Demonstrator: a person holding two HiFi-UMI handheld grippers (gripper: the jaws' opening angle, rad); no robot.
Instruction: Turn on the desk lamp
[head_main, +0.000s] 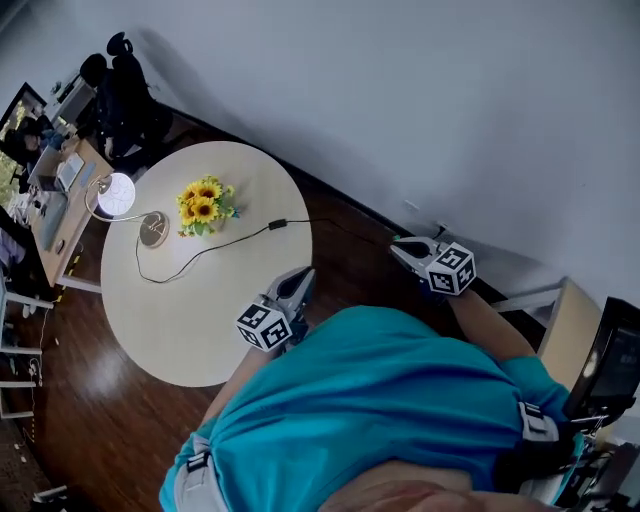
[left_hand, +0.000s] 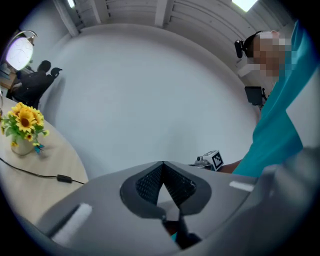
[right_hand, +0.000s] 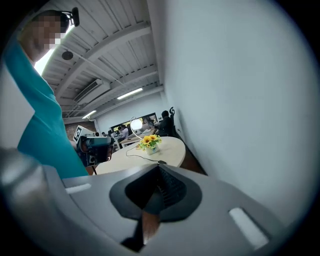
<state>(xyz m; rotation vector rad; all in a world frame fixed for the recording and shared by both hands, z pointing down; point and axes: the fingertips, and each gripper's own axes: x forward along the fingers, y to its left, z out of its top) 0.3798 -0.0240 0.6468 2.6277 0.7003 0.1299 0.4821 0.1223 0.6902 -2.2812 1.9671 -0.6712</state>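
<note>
The desk lamp stands at the far left of the round pale table (head_main: 190, 320), with its round base (head_main: 153, 230) on the top and its head (head_main: 116, 193) glowing white. The glowing head also shows in the left gripper view (left_hand: 20, 52) and the right gripper view (right_hand: 136, 124). A black cord (head_main: 210, 247) with an inline switch (head_main: 277, 224) runs from the base across the table. My left gripper (head_main: 302, 277) hovers by the table's near right edge, jaws shut and empty (left_hand: 163, 165). My right gripper (head_main: 398, 248) hangs over the floor further right, also shut and empty (right_hand: 159, 167).
A small vase of sunflowers (head_main: 203, 207) stands beside the lamp base. A white wall runs behind the table. A black office chair (head_main: 125, 95) and desks with screens stand at the far left. A wooden box (head_main: 565, 330) and a monitor (head_main: 615, 360) are at the right.
</note>
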